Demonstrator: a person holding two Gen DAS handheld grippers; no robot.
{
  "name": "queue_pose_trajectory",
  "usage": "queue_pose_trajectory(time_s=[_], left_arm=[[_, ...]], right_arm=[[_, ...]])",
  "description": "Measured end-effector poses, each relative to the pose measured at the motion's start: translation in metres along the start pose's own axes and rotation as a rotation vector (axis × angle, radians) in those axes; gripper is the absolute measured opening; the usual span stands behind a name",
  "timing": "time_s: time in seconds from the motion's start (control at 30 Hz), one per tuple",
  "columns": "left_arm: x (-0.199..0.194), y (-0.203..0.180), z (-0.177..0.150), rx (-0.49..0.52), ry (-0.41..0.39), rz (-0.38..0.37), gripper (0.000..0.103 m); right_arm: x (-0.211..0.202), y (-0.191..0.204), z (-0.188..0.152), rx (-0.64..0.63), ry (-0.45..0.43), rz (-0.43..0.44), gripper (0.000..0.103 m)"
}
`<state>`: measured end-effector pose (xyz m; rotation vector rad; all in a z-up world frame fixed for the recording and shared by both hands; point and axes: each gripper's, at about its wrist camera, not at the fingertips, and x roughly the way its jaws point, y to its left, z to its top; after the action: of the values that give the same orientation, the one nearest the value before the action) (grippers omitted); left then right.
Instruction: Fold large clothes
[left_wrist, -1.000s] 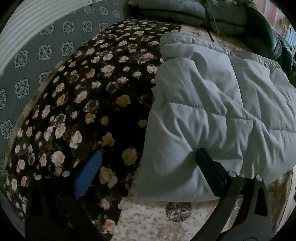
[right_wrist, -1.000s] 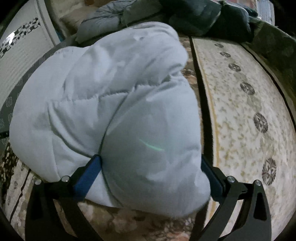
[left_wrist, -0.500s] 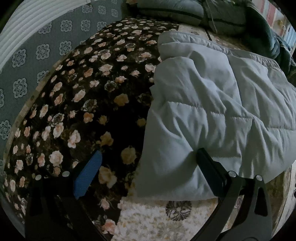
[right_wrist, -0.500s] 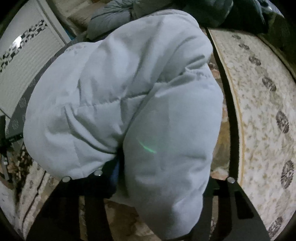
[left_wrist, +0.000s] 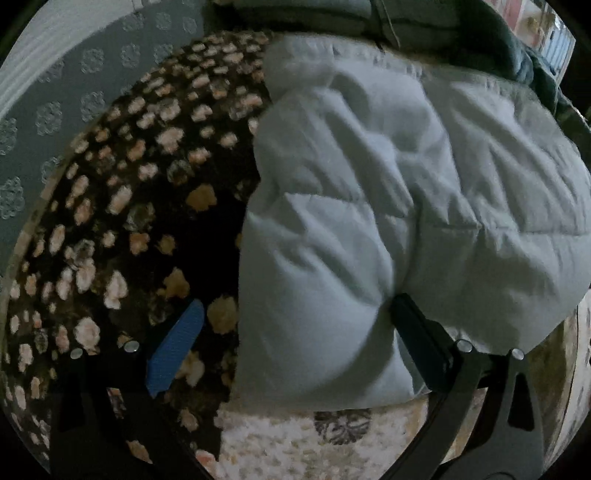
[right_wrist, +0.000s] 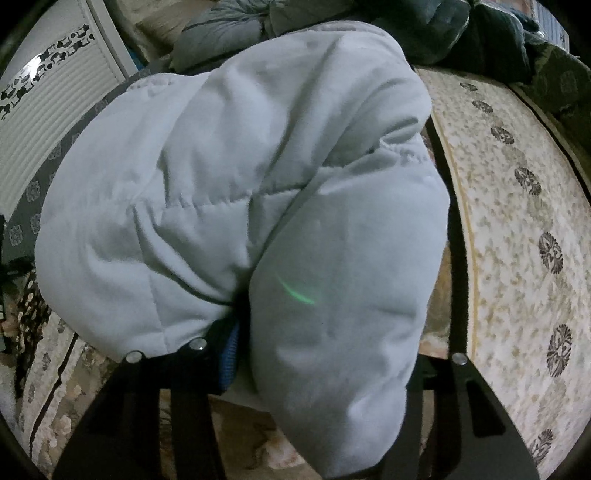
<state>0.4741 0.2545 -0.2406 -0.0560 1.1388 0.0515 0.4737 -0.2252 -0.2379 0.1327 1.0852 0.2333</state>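
Note:
A pale blue quilted puffer jacket (left_wrist: 388, 206) lies on patterned rugs. In the left wrist view my left gripper (left_wrist: 291, 325) is open, its blue-padded finger (left_wrist: 177, 347) over the dark floral rug and its black finger (left_wrist: 417, 332) pressed against the jacket's near edge. In the right wrist view my right gripper (right_wrist: 240, 332) is shut on a fold of the jacket (right_wrist: 258, 184), which bulges over the fingers and hides most of them. The jacket's near part is lifted and bunched in front of the camera.
A dark rug with peach flowers (left_wrist: 122, 221) lies left of the jacket. A cream rug with dark medallions (right_wrist: 517, 229) runs along the right. Dark grey and teal clothes (right_wrist: 461, 33) are piled at the far end. A ribbed white panel (right_wrist: 48, 110) stands at the left.
My right gripper closed on the jacket fold and lifted it closer to the camera. The jacket in the left wrist view bunched up and shifted leftward; the left gripper stayed open.

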Motion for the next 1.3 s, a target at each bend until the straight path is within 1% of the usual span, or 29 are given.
queue_pose_trajectory(time_s=[0.1, 0.23, 0.3, 0.33, 0.37, 0.43, 0.5, 0.6, 0.67, 0.77, 0.87, 0.93, 0.97, 1.0, 1.07, 1.1, 1.13, 1.17, 1.2, 1.27, 1.3], left_arm=[[0.009, 0.014, -0.013, -0.051, 0.006, -0.084, 0.100], [0.020, 0.020, -0.020, -0.077, -0.023, -0.152, 0.100], [0.031, 0.023, -0.019, -0.091, -0.001, -0.201, 0.100], [0.040, 0.027, -0.017, -0.114, 0.029, -0.258, 0.100], [0.047, 0.031, -0.016, -0.135, 0.050, -0.298, 0.100], [0.054, 0.035, -0.014, -0.172, 0.086, -0.351, 0.100], [0.051, 0.028, -0.012, -0.159, 0.087, -0.332, 0.100], [0.039, 0.000, -0.006, -0.068, 0.066, -0.272, 0.100], [0.038, -0.011, -0.003, -0.045, 0.061, -0.229, 0.100], [0.038, -0.014, 0.001, -0.038, 0.074, -0.222, 0.100], [0.039, -0.016, 0.004, -0.029, 0.075, -0.213, 0.099], [0.037, -0.021, 0.008, -0.021, 0.070, -0.198, 0.098], [0.037, -0.023, 0.008, -0.020, 0.070, -0.195, 0.098], [0.037, -0.026, 0.009, -0.021, 0.070, -0.194, 0.097], [0.036, -0.036, 0.013, -0.015, 0.069, -0.191, 0.094], [0.034, -0.041, 0.013, -0.004, 0.067, -0.184, 0.093], [0.034, -0.042, 0.011, 0.001, 0.067, -0.180, 0.091], [0.032, -0.045, 0.012, 0.006, 0.068, -0.178, 0.087], [0.031, -0.048, 0.013, 0.010, 0.067, -0.175, 0.086], [0.029, -0.060, 0.015, 0.030, 0.064, -0.155, 0.079], [0.028, -0.065, 0.016, 0.043, 0.061, -0.143, 0.078]], right_arm=[[0.002, -0.003, 0.002, -0.001, 0.000, 0.003, 0.052], [0.002, -0.004, 0.003, 0.004, 0.000, 0.011, 0.052], [0.004, -0.007, 0.006, 0.007, 0.000, 0.012, 0.052], [0.005, -0.008, 0.006, 0.010, 0.000, 0.014, 0.052], [0.008, -0.012, 0.008, 0.012, 0.002, 0.016, 0.052], [0.009, -0.013, 0.009, 0.016, 0.004, 0.020, 0.052], [0.010, -0.015, 0.010, 0.019, 0.005, 0.022, 0.053], [0.012, -0.018, 0.012, 0.025, 0.011, 0.031, 0.053], [0.013, -0.020, 0.014, 0.027, 0.018, 0.036, 0.054], [0.015, -0.023, 0.018, 0.045, 0.035, 0.054, 0.057], [0.020, -0.030, 0.022, 0.068, 0.056, 0.079, 0.063], [0.025, -0.037, 0.025, 0.098, 0.073, 0.100, 0.070], [0.028, -0.041, 0.026, 0.120, 0.080, 0.104, 0.076], [0.030, -0.045, 0.026, 0.138, 0.083, 0.109, 0.077], [0.033, -0.050, 0.025, 0.166, 0.080, 0.137, 0.077], [0.033, -0.050, 0.024, 0.165, 0.071, 0.140, 0.075], [0.032, -0.048, 0.024, 0.151, 0.059, 0.137, 0.071], [0.030, -0.045, 0.023, 0.132, 0.046, 0.143, 0.062], [0.028, -0.042, 0.024, 0.115, 0.035, 0.140, 0.059], [0.027, -0.036, 0.025, 0.090, 0.024, 0.112, 0.057], [0.027, -0.034, 0.026, 0.087, 0.022, 0.103, 0.055]])
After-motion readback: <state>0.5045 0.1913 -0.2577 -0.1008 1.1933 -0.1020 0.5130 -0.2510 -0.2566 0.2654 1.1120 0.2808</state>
